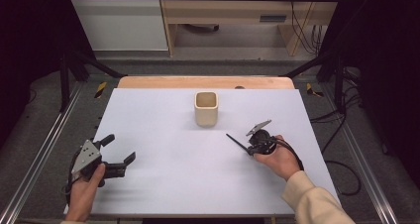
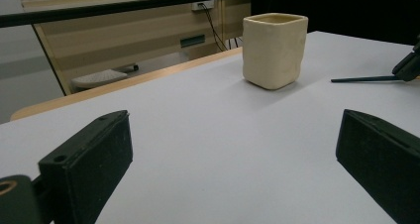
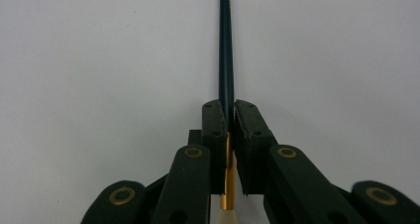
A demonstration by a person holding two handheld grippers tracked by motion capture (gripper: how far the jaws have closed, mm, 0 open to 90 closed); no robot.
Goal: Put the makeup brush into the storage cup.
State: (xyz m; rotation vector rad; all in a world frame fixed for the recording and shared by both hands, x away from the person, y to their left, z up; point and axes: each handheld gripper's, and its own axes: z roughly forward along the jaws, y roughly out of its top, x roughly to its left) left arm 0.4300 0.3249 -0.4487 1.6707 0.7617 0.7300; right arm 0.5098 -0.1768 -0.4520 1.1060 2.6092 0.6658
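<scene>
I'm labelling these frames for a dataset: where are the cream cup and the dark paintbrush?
cream cup [image 1: 206,114]: high view, on its front wall.
dark paintbrush [image 3: 226,50]: right gripper view, on its dark handle ahead of the shut right tool.

The right gripper [image 3: 227,116] rises from the bottom edge, its two black jaws pressed together on a thin brush [image 3: 226,60]. The brush's dark, slender handle runs straight up between the pads and out past the top edge, lying close over the pale desk [image 3: 99,60]. Below the pads, in the narrow gap between the jaw blocks, a gold ferrule [image 3: 228,184] shows, and under it a bit of whitish bristle [image 3: 228,218] at the bottom edge. Brass-coloured rivets mark the jaw links on either side.
</scene>
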